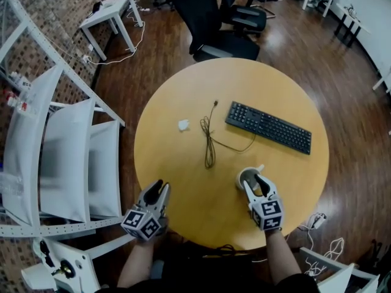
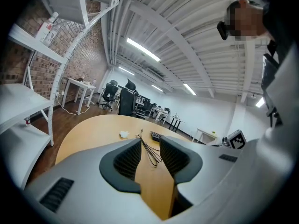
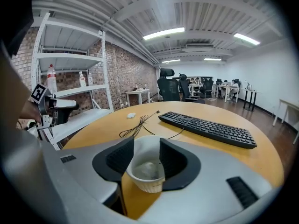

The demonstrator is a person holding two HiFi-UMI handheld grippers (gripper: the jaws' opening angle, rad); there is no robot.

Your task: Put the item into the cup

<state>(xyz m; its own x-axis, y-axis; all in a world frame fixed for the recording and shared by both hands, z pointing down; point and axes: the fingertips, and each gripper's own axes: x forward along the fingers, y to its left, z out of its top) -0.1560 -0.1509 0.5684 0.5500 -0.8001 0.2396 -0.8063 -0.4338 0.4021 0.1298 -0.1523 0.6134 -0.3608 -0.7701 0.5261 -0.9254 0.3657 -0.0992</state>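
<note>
A small white cup [image 3: 150,183] stands on the round wooden table [image 1: 183,182] near its front right edge. A crumpled pale item [image 3: 145,168] lies inside it. My right gripper [image 3: 147,148] hangs right over the cup [image 1: 245,177], jaws apart on either side of the rim, nothing pinched between the pads. Another crumpled white scrap [image 1: 183,125] lies loose on the left half of the table. My left gripper [image 1: 160,191] rests at the front left edge, open, with only bare tabletop showing between its fingers [image 2: 128,160].
A black keyboard [image 1: 269,127] lies at the right rear of the table, with a thin black cable [image 1: 209,142] coiled in the middle. White shelving [image 1: 67,157] stands close on the left. Black office chairs [image 1: 214,17] sit behind the table.
</note>
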